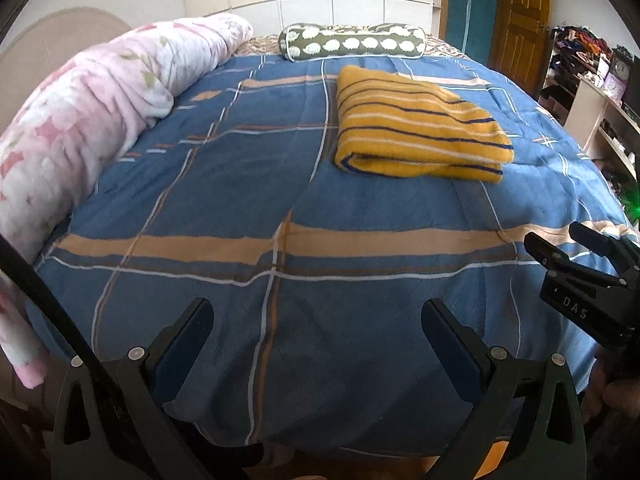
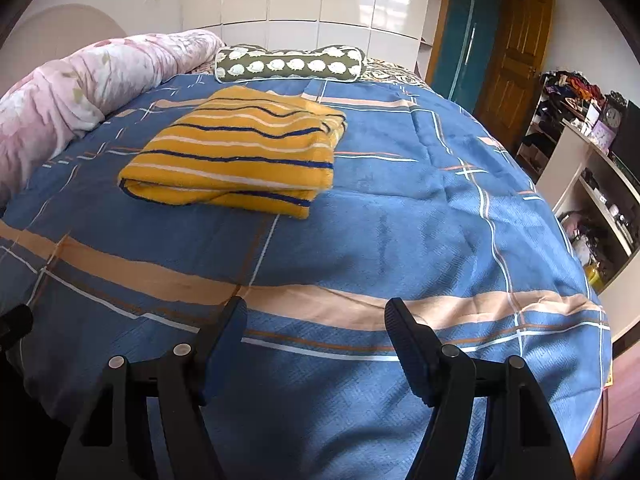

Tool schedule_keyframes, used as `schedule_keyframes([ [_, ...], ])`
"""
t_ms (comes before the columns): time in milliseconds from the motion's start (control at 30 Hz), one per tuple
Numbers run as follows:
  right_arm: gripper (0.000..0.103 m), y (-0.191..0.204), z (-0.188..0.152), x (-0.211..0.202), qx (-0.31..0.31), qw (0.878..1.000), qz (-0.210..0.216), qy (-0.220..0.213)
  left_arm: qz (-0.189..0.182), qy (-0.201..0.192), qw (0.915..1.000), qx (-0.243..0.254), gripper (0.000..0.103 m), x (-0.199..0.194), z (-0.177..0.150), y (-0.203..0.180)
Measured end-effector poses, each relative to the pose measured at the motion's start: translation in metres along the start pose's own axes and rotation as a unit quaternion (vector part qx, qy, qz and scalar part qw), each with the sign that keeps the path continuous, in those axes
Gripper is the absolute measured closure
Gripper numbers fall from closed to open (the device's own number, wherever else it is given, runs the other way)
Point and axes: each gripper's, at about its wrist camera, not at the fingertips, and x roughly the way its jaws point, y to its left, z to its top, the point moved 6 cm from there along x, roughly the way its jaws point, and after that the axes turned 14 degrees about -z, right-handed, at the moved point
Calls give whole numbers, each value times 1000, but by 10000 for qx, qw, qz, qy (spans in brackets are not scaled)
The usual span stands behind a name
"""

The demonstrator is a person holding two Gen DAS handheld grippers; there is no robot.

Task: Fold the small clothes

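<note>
A fuzzy mustard striped garment (image 1: 416, 128), folded into a thick rectangle, lies far on the woven blue plaid bedspread (image 1: 240, 184), well apart from the left claw (image 1: 318, 338) and right claw (image 2: 316, 338), both apparently gaping empty.

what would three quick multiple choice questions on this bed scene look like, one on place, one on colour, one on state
1. Where does the folded yellow striped cloth lie?
A. on the blue plaid bedspread
B. on the pink floral rolled blanket
C. between a gripper's fingers

2. What colour is the ground of the bolster pillow with white rounded patches?
A. red
B. olive green
C. yellow

3. How do the left gripper and right gripper stand?
A. both shut on cloth
B. one open, one shut
C. both open, holding nothing

Key: 1 A, the cloth sits flat on the bedspread, apart from the blanket; 2 B, olive shows between the white patches; 3 C, each wrist view shows spread fingers with bare bedspread between them.
</note>
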Motion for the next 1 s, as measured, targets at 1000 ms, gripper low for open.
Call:
schedule_keyframes([
  [1000,25,24,-1,-5,-243,9997,-39,-58,-56,268,9987,-422,0,15,-10,20],
])
